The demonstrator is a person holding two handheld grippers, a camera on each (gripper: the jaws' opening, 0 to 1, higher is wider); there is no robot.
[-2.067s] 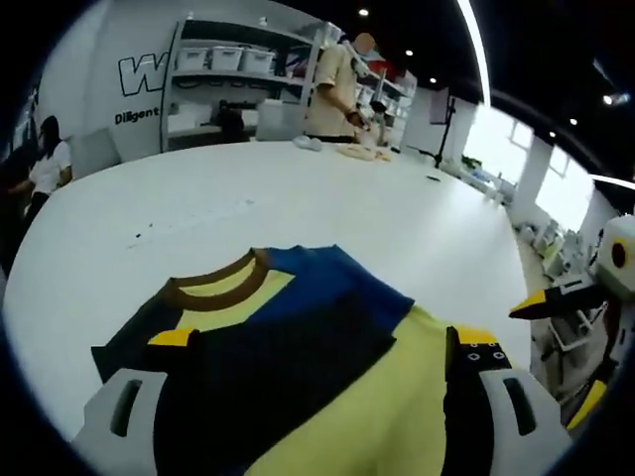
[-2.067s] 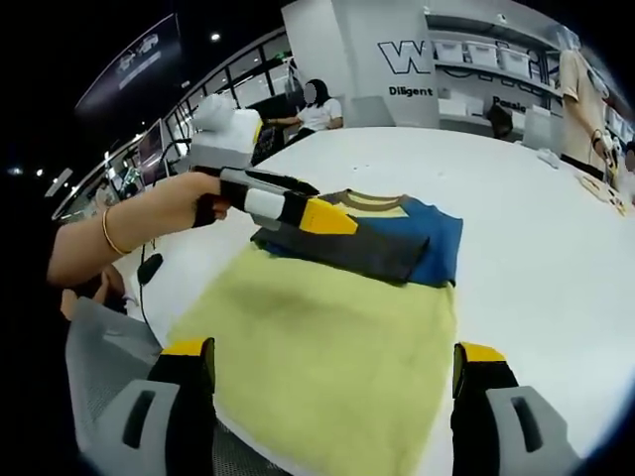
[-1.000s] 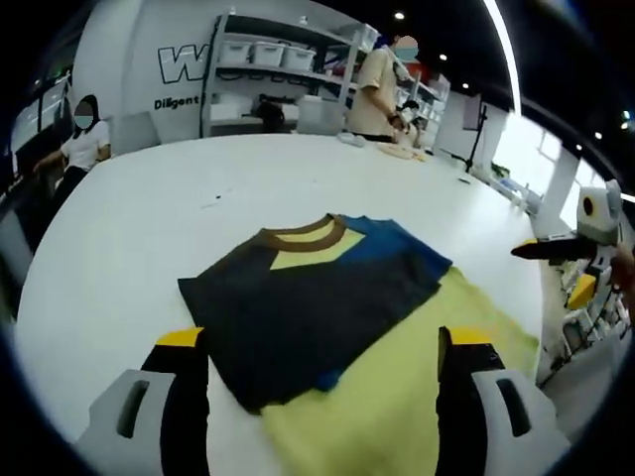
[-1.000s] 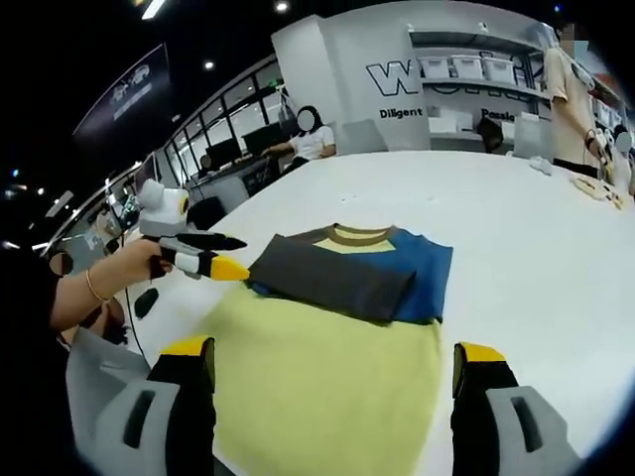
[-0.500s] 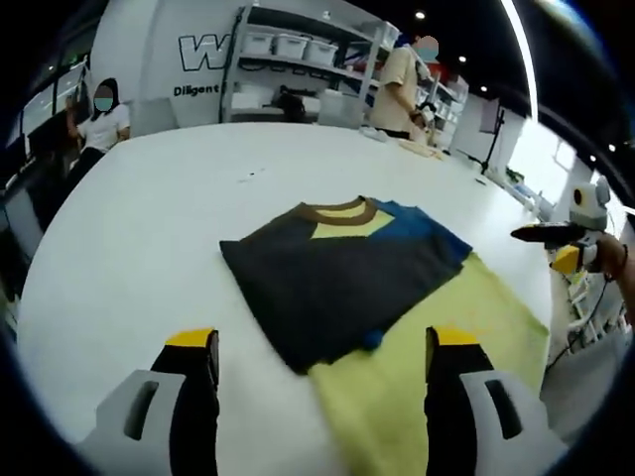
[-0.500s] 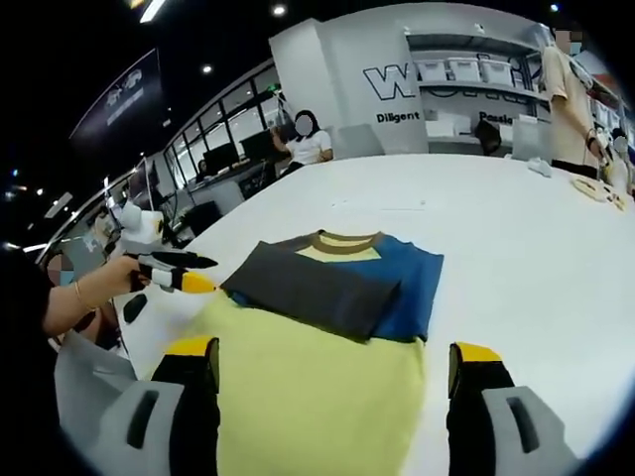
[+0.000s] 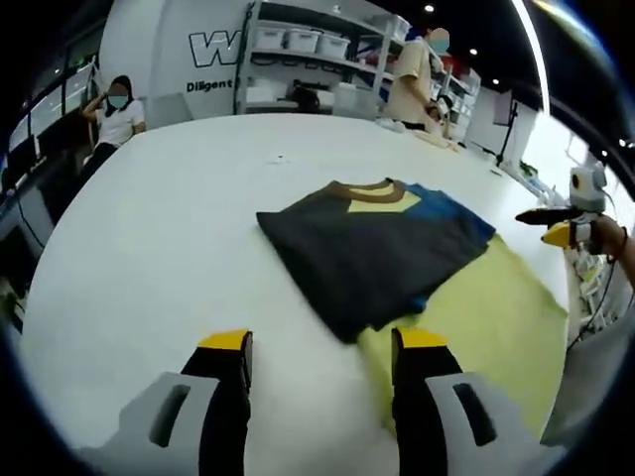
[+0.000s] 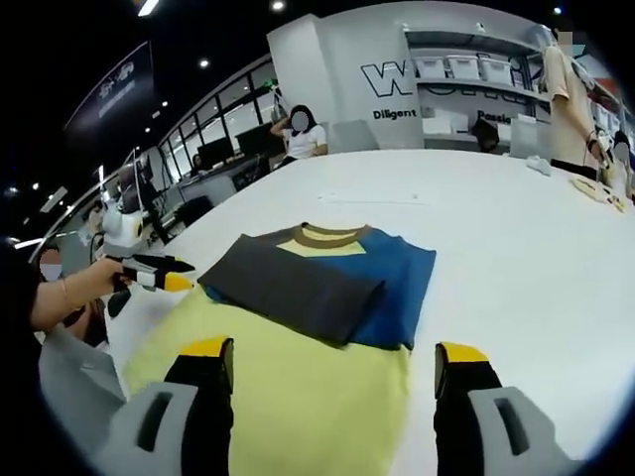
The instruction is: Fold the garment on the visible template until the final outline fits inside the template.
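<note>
Garment of soft knit cloth (image 7: 397,248), in yellow, dark grey and blue with a brown ribbed collar, is shown lying flat on the broad white desk (image 7: 149,228), its collar end turned away from both cameras and its plain yellow lower part (image 8: 298,382) nearest the desk's near edge. A dark grey panel (image 8: 288,283) is seen folded across the upper body, with the blue part (image 8: 397,278) exposed beside it. No template outline can be made out beneath the cloth.

The cloth is judged to be light, limp and unable to hold a shape once lifted; it is likely to sag between two held points and to drag on the desk rather than slide cleanly. Hold is best taken at the two corners of the yellow hem, pinched through a single layer, so that the lower part can be carried up over the folded panel.

The left tool (image 7: 319,347) is seen with its jaws apart and empty, hovering above the bare desk just short of the folded grey corner. The right tool (image 8: 335,357) is likewise spread and empty, held over the yellow part. In the right gripper view the left tool is carried out to the side by a hand (image 8: 84,283), level and clear of the cloth.
</note>
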